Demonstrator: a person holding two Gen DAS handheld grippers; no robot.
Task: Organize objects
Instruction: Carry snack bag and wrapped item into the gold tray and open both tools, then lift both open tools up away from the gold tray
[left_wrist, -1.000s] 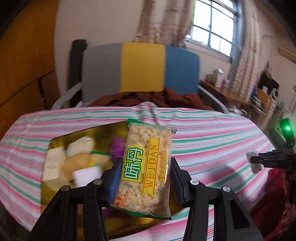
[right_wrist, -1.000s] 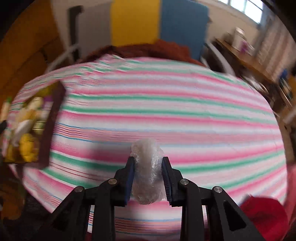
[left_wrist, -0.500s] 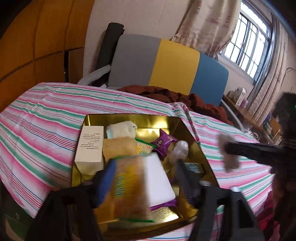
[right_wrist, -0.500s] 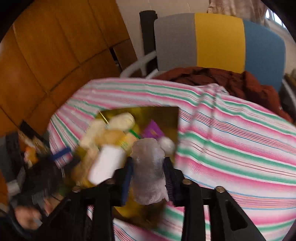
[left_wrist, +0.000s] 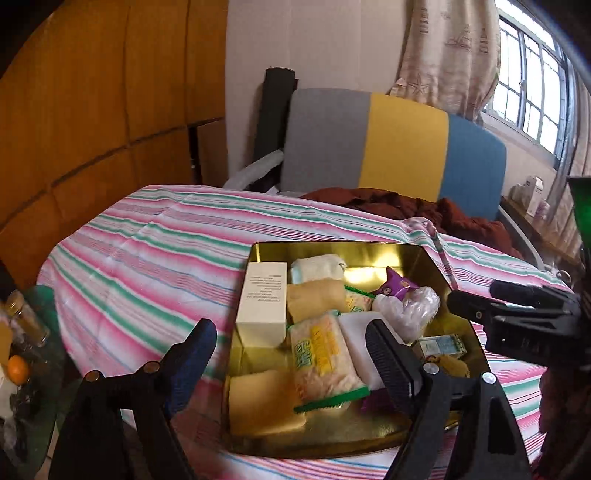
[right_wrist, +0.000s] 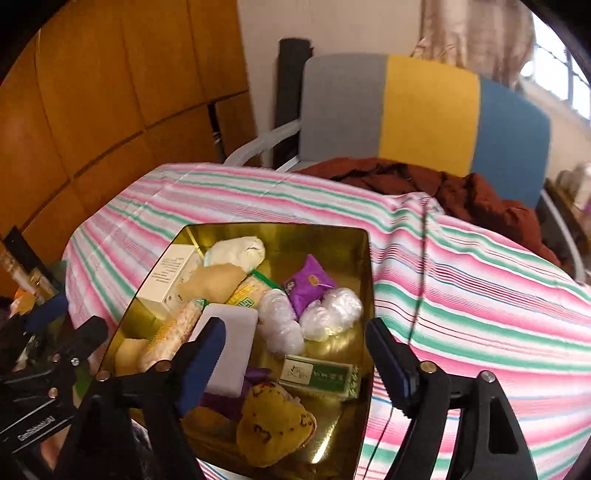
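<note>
A gold tin tray sits on the striped cloth and holds several snacks. The rice-cracker packet lies in it beside a white block. Two clear-wrapped white lumps rest near a purple packet. My left gripper hangs open over the tray's near left part, nothing between its fingers. My right gripper is open above the tray's near right part, also with nothing in it. In the left wrist view the right gripper shows as a black frame at the right.
The striped tablecloth covers a rounded table. A grey, yellow and blue chair back with a brown garment stands behind it. Jars and an orange sit low at the left. Wooden panels fill the left wall.
Both grippers swung over the tray and opened. The left let go of the rice-cracker packet and the right let go of the clear-wrapped lump; both now lie in the tray.
</note>
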